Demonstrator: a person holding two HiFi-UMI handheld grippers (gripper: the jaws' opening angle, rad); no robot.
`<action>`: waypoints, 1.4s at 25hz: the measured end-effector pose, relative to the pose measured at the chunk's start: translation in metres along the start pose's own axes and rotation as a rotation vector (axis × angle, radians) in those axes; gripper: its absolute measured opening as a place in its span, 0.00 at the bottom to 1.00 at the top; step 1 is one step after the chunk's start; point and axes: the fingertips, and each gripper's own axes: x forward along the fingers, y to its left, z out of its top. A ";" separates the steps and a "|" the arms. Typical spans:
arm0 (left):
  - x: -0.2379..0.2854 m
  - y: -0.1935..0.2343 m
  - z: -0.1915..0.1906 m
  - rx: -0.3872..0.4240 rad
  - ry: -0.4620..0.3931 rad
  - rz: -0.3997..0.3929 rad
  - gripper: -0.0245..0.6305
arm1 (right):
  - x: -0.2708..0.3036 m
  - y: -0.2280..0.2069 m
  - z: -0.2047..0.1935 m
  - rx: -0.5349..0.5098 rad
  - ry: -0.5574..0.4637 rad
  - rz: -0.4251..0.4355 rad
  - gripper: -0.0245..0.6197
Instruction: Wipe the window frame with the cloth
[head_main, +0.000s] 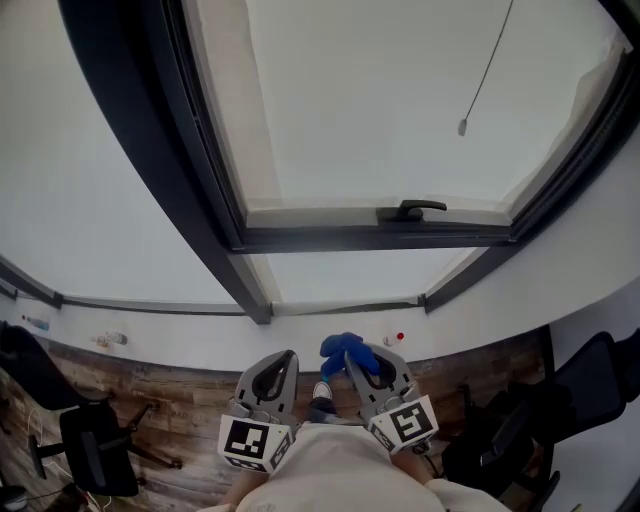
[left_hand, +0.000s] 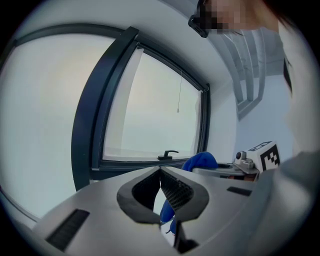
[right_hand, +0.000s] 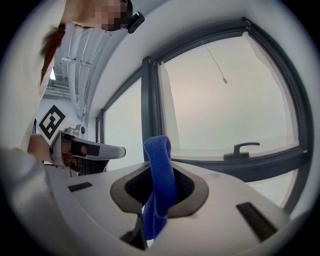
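Before the first wipe.
Right gripper (head_main: 372, 364) fingers clamp the blue cloth (head_main: 342, 350); left gripper (head_main: 279, 366) fingers closed, empty; next, lift to the window frame (head_main: 370, 239).

Black office chair (head_main: 92, 440) on the wood floor (head_main: 185, 395); a thin cord (head_main: 488, 68) hangs by the pane.

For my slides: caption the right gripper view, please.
Right gripper clamps a folded blue cloth, facing the dark window frame and its handle.
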 end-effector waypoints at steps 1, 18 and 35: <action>0.007 0.001 0.001 0.001 -0.002 0.001 0.05 | 0.004 -0.007 0.000 0.003 -0.002 0.001 0.13; 0.056 -0.009 0.018 0.000 -0.025 -0.060 0.05 | 0.016 -0.063 0.001 0.037 -0.019 -0.067 0.13; 0.044 0.075 0.042 -0.005 -0.020 -0.119 0.05 | 0.093 -0.019 0.016 0.064 -0.016 -0.107 0.13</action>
